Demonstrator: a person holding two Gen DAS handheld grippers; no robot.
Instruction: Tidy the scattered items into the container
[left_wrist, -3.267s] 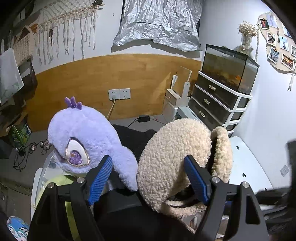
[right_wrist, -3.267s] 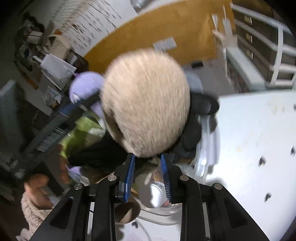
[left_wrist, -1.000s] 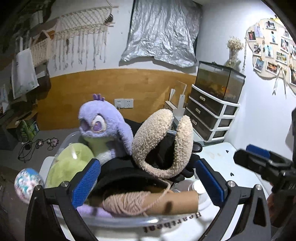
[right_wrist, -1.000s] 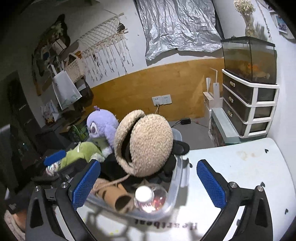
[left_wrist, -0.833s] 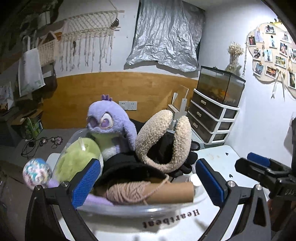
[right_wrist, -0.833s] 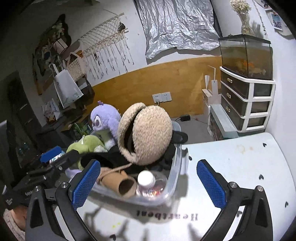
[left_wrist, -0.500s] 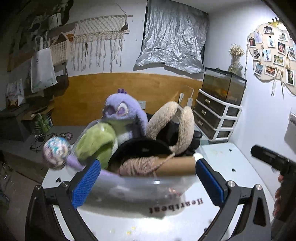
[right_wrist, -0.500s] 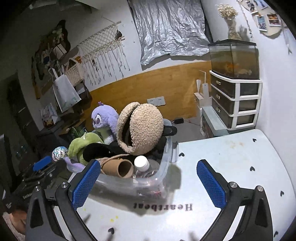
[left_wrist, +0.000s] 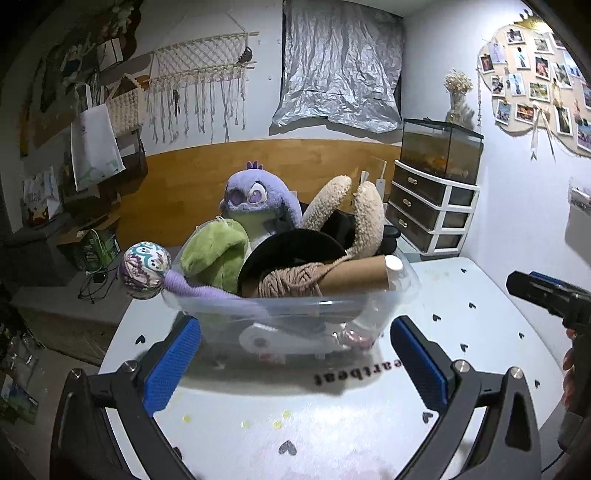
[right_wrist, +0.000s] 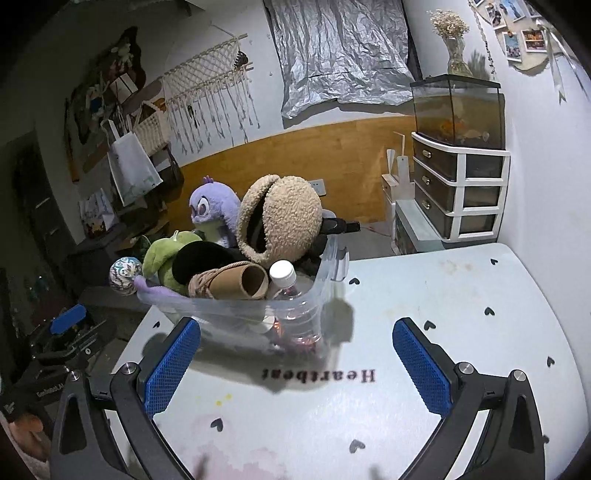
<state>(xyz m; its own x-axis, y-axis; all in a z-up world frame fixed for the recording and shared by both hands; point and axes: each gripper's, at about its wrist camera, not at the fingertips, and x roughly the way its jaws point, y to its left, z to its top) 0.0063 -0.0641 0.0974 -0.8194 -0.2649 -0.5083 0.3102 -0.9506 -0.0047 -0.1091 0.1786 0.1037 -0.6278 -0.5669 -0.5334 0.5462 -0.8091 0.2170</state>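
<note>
Left wrist view: your left gripper and right gripper both stand spread wide, grasping nothing. Every visible item, from purple plush to yarn cone, sits heaped in the clear container; no item shows loose on the table.

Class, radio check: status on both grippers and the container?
Left gripper open, empty. Right gripper open, empty. Container heaped full on table. Nothing blocking.
</note>
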